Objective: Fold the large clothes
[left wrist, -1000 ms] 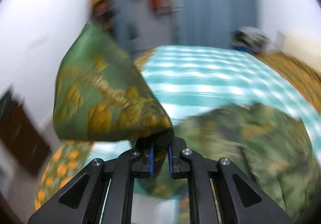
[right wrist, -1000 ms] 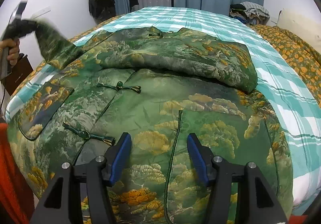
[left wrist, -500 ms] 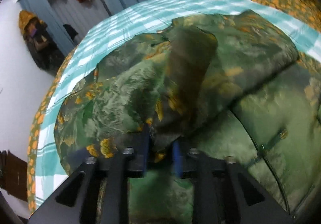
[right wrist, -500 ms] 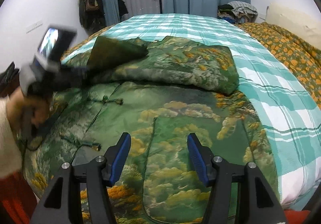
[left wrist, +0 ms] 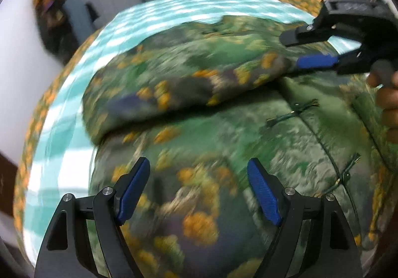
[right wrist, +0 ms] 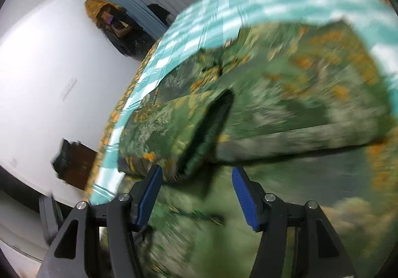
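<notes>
Dropped now across the jacket's chest: the sleeve [left wrist: 174, 88] that hung pinched in the left gripper [left wrist: 199, 191] a second ago. Jaws of that gripper opening, nothing between the pads, only blurred jacket [left wrist: 211, 143] fabric below them. Swung in from the right meanwhile, the right gripper [right wrist: 196, 191], rolled and tilted, aimed at the dark cuff opening [right wrist: 211, 133] of the folded sleeve. Jaws there parted about halfway and empty, cuff just ahead of the fingertips, not between them. Seen also from the left wrist, top right, its blue pad [left wrist: 317, 61] close against the sleeve's end, a hand [left wrist: 388, 101] behind it.

Lying spread on the teal checked bedsheet [left wrist: 82, 108]: green padded jacket with orange floral print, frog fastenings [left wrist: 293, 111] running down the front, both sleeves brought in over the upper body.

Likely step: tidying the sleeve just laid before folding the body. Best done by nipping only the cuff's top layer, then drawing it straight and flat along the chest, not lifting high, so the padding does not spring back. Worth keeping the left gripper clear of the fabric. Much blur in both views, so exact contact hard to judge.
</notes>
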A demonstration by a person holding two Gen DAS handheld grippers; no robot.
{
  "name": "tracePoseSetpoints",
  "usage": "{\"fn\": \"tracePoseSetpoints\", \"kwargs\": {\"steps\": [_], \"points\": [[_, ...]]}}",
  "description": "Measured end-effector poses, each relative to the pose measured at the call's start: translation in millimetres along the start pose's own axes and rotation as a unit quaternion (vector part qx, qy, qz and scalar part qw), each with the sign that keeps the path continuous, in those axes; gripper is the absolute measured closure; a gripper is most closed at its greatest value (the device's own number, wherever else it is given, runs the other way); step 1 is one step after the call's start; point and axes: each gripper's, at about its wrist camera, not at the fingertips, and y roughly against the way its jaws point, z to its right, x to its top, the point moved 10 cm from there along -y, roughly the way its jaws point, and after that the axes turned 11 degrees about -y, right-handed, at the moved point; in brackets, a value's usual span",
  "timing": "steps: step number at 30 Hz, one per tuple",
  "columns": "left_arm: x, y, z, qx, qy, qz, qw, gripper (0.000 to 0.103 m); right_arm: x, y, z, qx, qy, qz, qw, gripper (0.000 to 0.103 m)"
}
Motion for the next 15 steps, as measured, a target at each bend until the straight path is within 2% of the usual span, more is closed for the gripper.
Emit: {"fn": "tracePoseSetpoints", "kwargs": {"steps": [2, 4, 5, 6, 8, 11, 15], "points": [[-9.6, 0.0, -8.6, -0.007, 0.032, -0.006, 0.9995, 0.021, -3.0, -19.8, -5.9, 0.013, -0.019, -0.018, 1.0, 0.043], [-16.6, -3.0, -14.2, -0.011, 0.052, -0.014, 0.9985, 0.021, -7.7, -36.1, -6.6, -0.002, -0.024, -0.029, 0.999, 0.045], [-18.8, -3.8, -17.4, -0.011, 0.058, -0.017, 0.9981, 0.021, -9.8, -41.8, -8.0, -0.022, -0.015, -0.03, 0.999, 0.07], [-19.5, -4.2, -21.7, -0.01, 0.065, -0.019, 0.9977, 0.021, -8.7, -45.0, -13.8, -0.043, 0.006, -0.025, 0.999, 0.087], [-17.9, -1.7, -30.5, -0.011, 0.079, -0.012, 0.9968, 0.021, 0.3, -37.2, -30.4, -0.046, 0.038, -0.005, 0.998, 0.088], [-11.9, 3.2, -40.0, -0.015, 0.1, 0.0, 0.9949, 0.021, 39.8, -11.2, -61.6, -0.048, 0.095, 0.059, 0.993, 0.088], [-4.5, -1.3, -45.4, -0.027, 0.122, -0.002, 0.9921, 0.021, 81.5, -7.0, -51.2, -0.082, 0.112, 0.084, 0.987, 0.088]]}}
